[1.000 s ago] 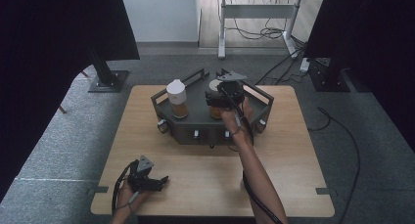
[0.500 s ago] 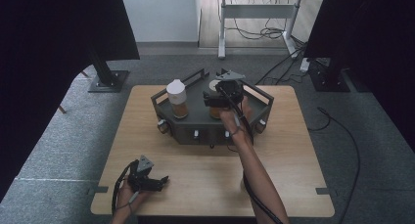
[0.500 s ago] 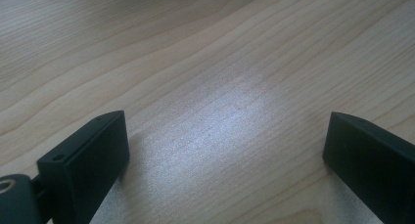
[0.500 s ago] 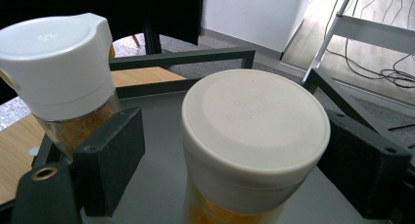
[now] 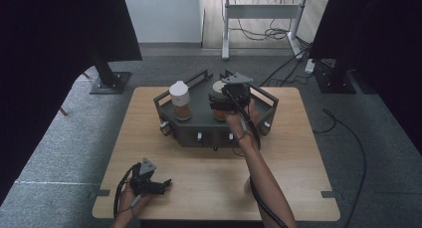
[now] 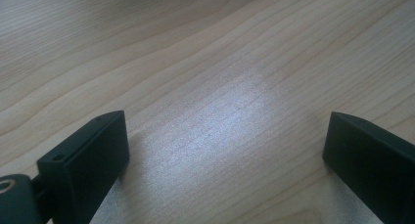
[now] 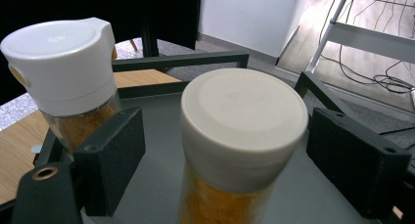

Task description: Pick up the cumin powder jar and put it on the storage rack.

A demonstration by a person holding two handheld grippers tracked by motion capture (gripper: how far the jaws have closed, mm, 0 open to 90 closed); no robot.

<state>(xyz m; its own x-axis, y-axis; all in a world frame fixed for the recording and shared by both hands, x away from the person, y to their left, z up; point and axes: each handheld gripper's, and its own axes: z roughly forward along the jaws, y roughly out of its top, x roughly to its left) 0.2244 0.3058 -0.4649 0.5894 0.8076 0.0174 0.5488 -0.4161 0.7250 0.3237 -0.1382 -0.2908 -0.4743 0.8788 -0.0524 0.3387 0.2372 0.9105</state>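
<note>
Wooden table on grey carpet, left claw spread, right claw spread around jar.

A pale rectangular wooden table fills the lower middle of the high view, standing on grey carpet. Black curtains hang at the upper left and upper right, and a dark stand base sits at the left. At the top centre, a white metal frame stands over tangled black cables.

text: none legible | jar lids: faint embossed marks, too blurred to read
</note>
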